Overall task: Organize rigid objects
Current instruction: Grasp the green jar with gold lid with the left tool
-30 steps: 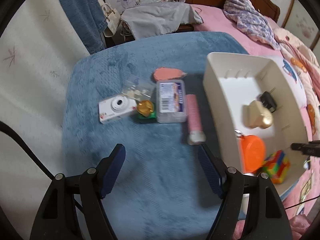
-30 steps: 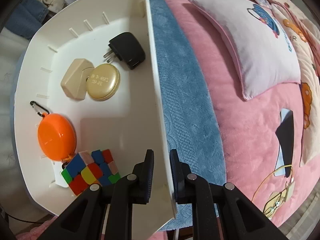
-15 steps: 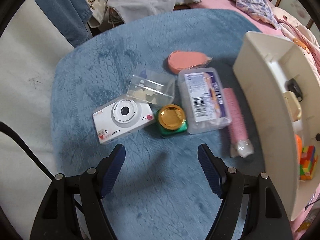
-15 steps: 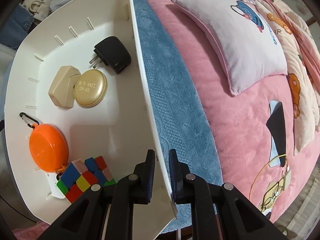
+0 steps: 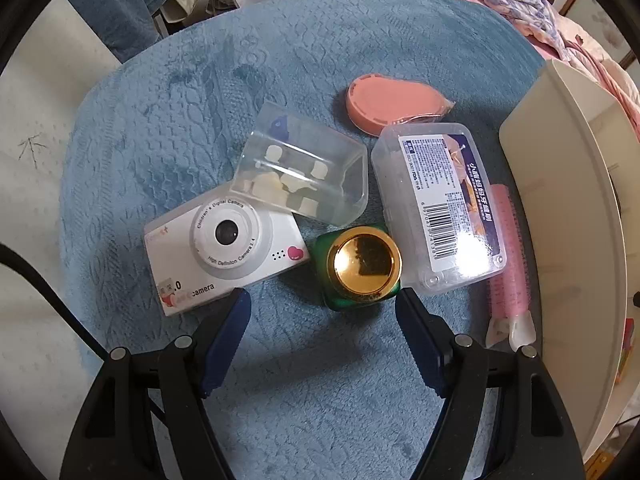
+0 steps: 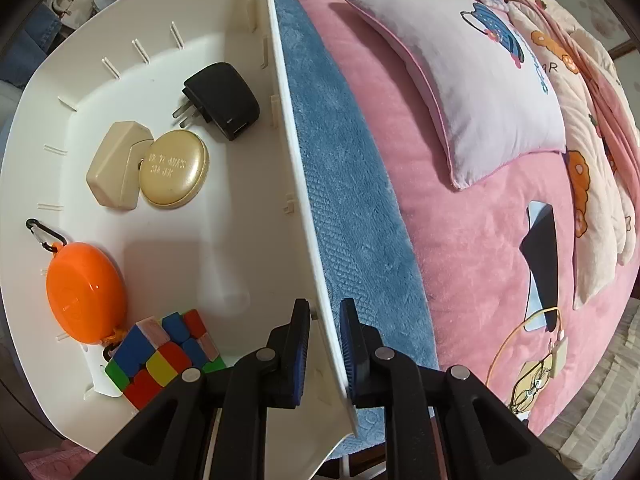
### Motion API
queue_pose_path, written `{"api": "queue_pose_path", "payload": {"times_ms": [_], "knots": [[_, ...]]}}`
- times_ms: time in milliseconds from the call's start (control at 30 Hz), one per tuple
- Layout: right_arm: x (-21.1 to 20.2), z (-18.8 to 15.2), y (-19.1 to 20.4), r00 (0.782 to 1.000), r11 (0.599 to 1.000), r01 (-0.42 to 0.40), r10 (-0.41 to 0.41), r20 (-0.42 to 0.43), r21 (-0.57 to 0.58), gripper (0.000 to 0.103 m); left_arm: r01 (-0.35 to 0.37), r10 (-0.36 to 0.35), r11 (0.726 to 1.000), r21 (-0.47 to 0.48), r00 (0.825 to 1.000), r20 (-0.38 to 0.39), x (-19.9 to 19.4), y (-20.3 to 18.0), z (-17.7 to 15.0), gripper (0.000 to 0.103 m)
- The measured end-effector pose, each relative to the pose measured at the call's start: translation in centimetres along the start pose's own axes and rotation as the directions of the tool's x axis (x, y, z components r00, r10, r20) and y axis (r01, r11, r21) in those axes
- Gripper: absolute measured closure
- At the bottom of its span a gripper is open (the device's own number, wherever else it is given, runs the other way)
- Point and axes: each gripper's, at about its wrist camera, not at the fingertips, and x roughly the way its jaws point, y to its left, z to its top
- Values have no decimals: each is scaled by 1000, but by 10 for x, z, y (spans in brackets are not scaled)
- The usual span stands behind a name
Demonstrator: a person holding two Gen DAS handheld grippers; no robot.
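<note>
Left hand-held gripper is spread wide just short of the jar, frame centre. Right hand-held gripper looks clamped on the bin wall. Next: straddle jar, squeeze.

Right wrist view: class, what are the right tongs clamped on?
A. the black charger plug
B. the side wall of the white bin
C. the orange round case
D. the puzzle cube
B: the right tongs sit one finger on each side of the white bin wall, closed against it.
</note>
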Motion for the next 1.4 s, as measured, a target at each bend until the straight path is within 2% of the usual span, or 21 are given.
{"api": "queue_pose_path", "payload": {"times_ms": [167,467,633,733,833,900,933,1100,1267,1400], "knots": [[0,0,-1,1000,1000,0,0,0,1,86,6,-6,1000,-12,1000,-2,-1,1,-1,25],[1,0,-2,1000,1000,-2,2,4,0,86,48,-49,991,-128,999,-7,8,15,13,26],[2,-2,-2,1000,1000,-5,5,8,-7,86,65,-69,976,-206,998,-14,13,22,16,28],[2,-2,-2,1000,1000,-8,9,11,-14,86,82,-90,958,-273,996,-18,18,32,18,36],[1,-3,-2,1000,1000,-18,18,14,-19,86,122,-133,931,-344,991,-7,20,40,18,40],[1,-3,-3,1000,999,-24,24,17,-25,86,140,-149,928,-347,989,0,20,43,17,48],[1,-4,-3,999,999,-26,26,18,-29,86,148,-156,928,-342,988,4,20,43,16,56],[1,-4,-3,999,998,-43,44,22,-50,86,109,-115,937,-331,993,1,15,35,16,57],[2,-5,-3,998,994,-62,64,19,-88,86,114,-127,918,-380,992,-8,11,34,1,58],[3,-4,-4,996,990,-86,88,9,-112,86,89,-110,900,-426,994,-26,5,35,-21,58]]}}
